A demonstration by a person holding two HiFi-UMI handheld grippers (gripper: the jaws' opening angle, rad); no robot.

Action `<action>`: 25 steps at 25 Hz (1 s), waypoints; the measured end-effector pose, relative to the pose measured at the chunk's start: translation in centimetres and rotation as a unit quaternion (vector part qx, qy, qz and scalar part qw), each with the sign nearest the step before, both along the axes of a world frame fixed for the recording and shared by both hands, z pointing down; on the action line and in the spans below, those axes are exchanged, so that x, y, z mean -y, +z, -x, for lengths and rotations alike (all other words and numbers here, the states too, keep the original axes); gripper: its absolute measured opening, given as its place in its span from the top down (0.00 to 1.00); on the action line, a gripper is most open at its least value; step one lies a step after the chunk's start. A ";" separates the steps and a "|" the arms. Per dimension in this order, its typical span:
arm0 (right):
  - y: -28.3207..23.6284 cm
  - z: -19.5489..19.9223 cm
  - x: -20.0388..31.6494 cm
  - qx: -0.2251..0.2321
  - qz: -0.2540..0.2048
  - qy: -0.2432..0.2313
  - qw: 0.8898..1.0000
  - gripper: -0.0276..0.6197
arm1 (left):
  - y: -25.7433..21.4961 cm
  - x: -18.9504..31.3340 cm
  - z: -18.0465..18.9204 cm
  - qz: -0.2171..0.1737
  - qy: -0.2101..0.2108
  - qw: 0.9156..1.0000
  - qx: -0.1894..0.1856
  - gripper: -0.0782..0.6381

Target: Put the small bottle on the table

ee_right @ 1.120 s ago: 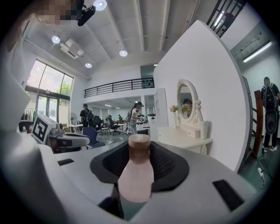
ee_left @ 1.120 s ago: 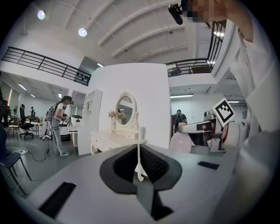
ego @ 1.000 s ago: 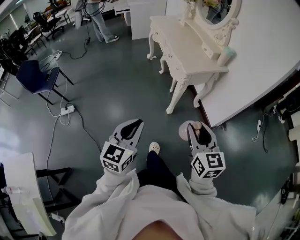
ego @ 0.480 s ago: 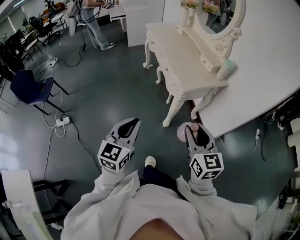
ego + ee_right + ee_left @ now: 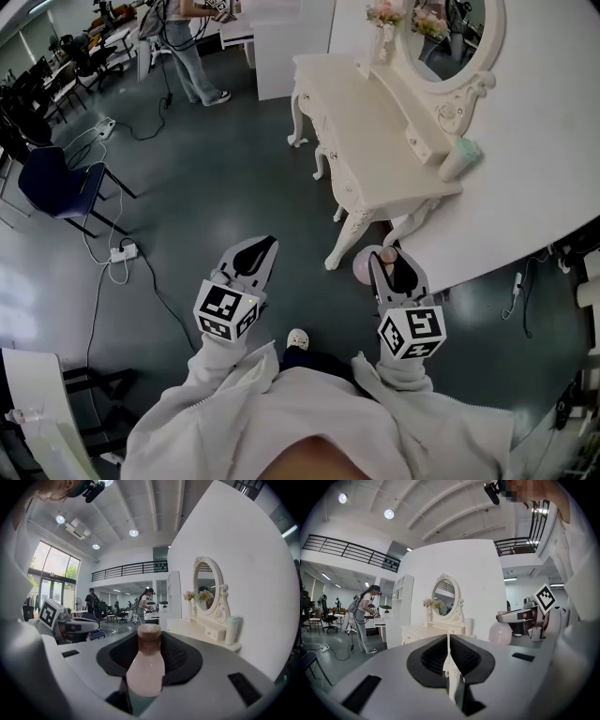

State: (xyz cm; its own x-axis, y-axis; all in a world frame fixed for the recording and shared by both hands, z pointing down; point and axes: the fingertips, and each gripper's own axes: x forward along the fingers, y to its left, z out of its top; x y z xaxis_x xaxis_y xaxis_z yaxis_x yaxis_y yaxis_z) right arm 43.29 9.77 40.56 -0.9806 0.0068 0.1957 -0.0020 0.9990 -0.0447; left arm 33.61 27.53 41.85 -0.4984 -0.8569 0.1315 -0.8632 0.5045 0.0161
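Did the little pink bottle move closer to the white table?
Yes. Held in the right gripper, the bottle has come nearer the dressing table, whose front leg now stands beside it.

My left gripper point(image 5: 269, 243) and right gripper point(image 5: 388, 262) are pale grey shells, their jaws lined with black ribbed pads point(image 5: 429, 656). Just behind each pair of jaws rides a marker cube point(image 5: 225, 312) of black-and-white squares, then loose white sleeves point(image 5: 228, 377). Farther back are dark trousers point(image 5: 317, 357) and a white shoe point(image 5: 298, 337).

Small bottle point(image 5: 364, 267) before dressing table point(image 5: 366, 122)
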 end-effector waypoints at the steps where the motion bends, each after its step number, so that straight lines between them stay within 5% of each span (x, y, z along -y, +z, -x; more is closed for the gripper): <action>1: 0.1 0.4 0.3 0.000 0.000 0.000 1.000 0.71 | 0.1 0.3 0.4 0.000 -0.001 1.000 0.000 0.85; 25: 2.4 4.0 0.8 -0.017 0.021 -0.023 0.999 0.71 | 2.2 0.7 2.3 0.013 -0.022 0.999 -0.022 0.85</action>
State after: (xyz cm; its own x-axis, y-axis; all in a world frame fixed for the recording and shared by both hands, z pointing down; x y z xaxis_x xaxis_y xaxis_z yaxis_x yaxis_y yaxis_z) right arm 39.30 9.01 42.95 -0.9718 0.0599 0.2279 0.0410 0.9954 -0.0867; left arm 31.34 26.85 44.08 -0.5288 -0.8300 0.1771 -0.8388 0.5430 0.0402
